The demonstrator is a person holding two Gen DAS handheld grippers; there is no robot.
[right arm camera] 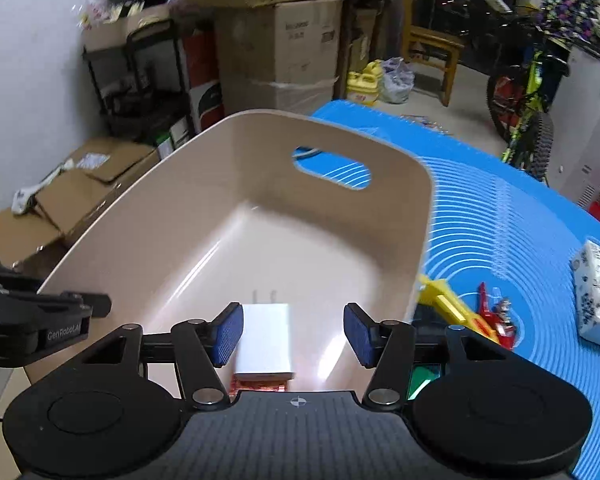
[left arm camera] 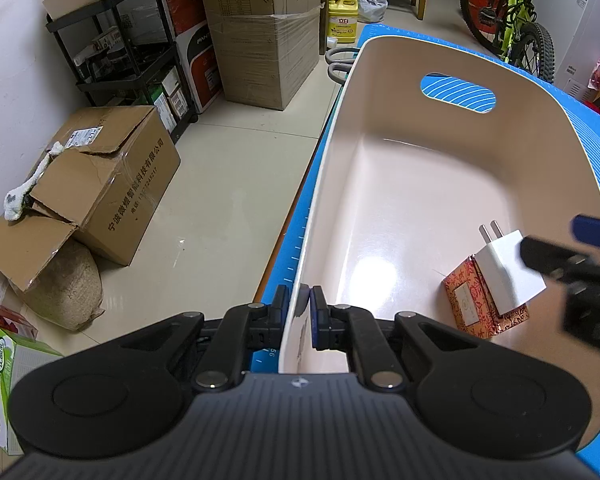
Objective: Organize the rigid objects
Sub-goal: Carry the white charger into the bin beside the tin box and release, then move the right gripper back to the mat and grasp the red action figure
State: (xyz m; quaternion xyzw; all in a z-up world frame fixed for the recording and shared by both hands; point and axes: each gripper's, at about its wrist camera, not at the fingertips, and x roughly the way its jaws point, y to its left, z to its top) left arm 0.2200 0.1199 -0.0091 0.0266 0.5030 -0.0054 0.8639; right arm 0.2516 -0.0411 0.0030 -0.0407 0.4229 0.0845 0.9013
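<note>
Two grippers share the work over a beige plastic bin with a cut-out handle slot [left arm camera: 440, 168], which stands on a blue mat printed with white curved lines [right arm camera: 500, 216]. The left gripper [left arm camera: 299, 312] is clamped tight on the bin's near rim, one pad outside the wall and one inside, most likely to keep the light bin from sliding while things are dropped into it. The right gripper [right arm camera: 293, 334] hangs above the bin's near end with its jaws parted and nothing pressed between the blue pads, so the white two-pin plug adapter [left arm camera: 508, 270] below it looks released, not held.

The adapter is a smooth, glossy white block with two bare metal prongs pointing toward the far end of the bin. It lies tilted, leaning on a small red-and-gold patterned cardboard box [left arm camera: 484, 304] that sits on the bin floor near the right wall. From the right wrist view the box is nearly all hidden under the adapter, so how steadily the adapter rests I cannot tell.

Outside the bin, on the mat to the right, a yellow plastic toy piece [right arm camera: 448, 304], a small red toy [right arm camera: 488, 308] and a white floral-printed tissue pack [right arm camera: 598, 300] seem to await sorting.
</note>
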